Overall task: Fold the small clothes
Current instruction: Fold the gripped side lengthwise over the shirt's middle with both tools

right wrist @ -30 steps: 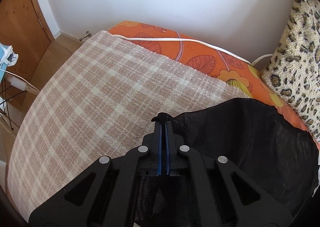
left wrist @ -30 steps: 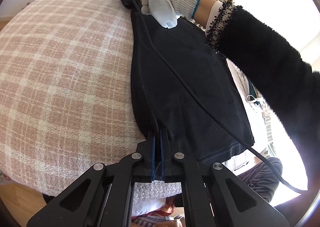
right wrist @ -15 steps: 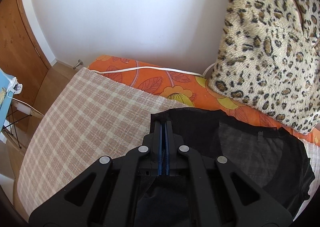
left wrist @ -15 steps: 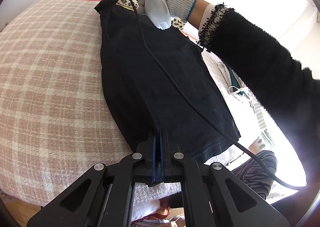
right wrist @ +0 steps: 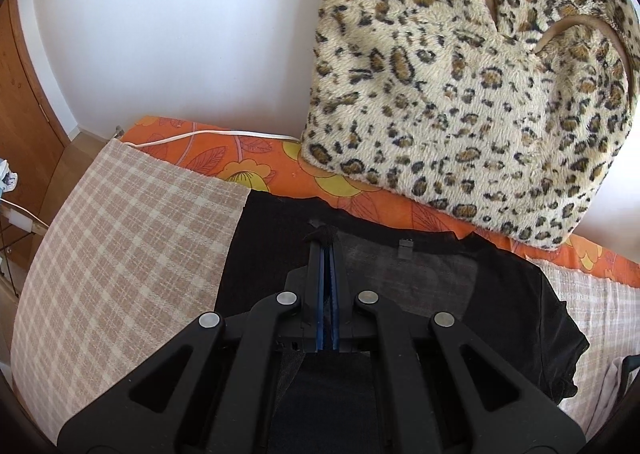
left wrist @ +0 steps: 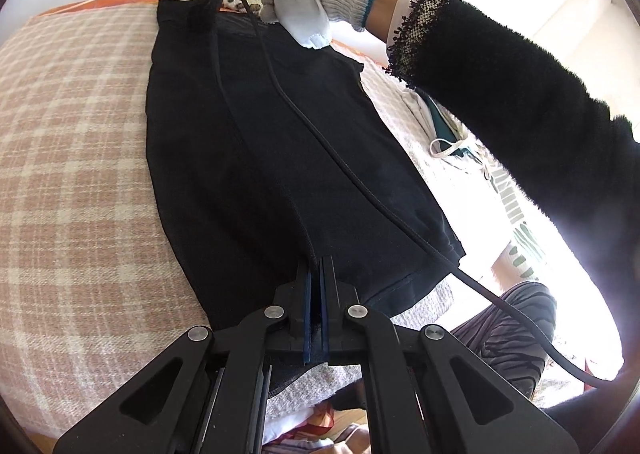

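Garment (left wrist: 280, 158), black, stretched lengthwise between left gripper (left wrist: 317, 274) and right gripper (right wrist: 326, 250); both fingers clamped on its ends

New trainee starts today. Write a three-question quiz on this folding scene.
1. True or false: the left hand-held gripper is shut on the black garment.
2. What lies directly under the garment? A) plaid blanket B) bare floor C) metal tray
3. Which patterned item leans against the wall behind the right hand-held gripper?

Key: 1 true; 2 A; 3 the leopard-print cushion.
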Demonstrator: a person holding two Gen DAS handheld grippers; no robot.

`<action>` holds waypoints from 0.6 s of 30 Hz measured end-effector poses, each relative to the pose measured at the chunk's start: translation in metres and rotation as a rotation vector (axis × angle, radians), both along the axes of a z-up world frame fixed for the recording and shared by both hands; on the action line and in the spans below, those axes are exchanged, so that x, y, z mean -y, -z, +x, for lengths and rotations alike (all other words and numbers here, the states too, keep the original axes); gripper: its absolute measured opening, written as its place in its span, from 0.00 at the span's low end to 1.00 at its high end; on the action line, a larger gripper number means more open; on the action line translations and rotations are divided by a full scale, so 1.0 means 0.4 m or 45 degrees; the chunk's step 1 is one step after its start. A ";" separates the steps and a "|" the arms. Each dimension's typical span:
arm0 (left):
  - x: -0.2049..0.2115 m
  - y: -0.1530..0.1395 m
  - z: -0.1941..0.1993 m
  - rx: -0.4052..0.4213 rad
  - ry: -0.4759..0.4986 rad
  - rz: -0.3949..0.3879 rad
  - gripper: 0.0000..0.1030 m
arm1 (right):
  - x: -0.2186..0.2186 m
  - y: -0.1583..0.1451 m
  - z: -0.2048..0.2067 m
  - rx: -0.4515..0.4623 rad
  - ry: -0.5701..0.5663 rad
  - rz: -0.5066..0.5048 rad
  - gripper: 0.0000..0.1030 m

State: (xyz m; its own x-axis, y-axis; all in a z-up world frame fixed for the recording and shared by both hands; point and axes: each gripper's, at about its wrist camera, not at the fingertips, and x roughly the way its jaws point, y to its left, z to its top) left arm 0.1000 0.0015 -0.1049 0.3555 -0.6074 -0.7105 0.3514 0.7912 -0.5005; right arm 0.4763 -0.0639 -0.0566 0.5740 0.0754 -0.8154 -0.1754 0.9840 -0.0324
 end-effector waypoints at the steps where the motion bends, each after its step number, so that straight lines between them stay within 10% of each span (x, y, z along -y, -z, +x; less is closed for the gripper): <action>1: 0.003 0.001 0.006 0.002 0.015 0.007 0.02 | 0.015 0.002 -0.001 0.000 0.011 -0.002 0.03; 18: 0.146 0.042 0.063 -0.044 0.103 0.050 0.02 | 0.122 0.115 -0.004 -0.057 0.121 -0.144 0.03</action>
State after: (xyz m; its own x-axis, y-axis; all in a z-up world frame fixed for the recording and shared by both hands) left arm 0.1251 -0.0569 -0.1217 0.2811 -0.6048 -0.7451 0.3980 0.7800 -0.4829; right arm 0.4748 -0.1127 -0.1025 0.5367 -0.0716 -0.8407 -0.0854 0.9867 -0.1386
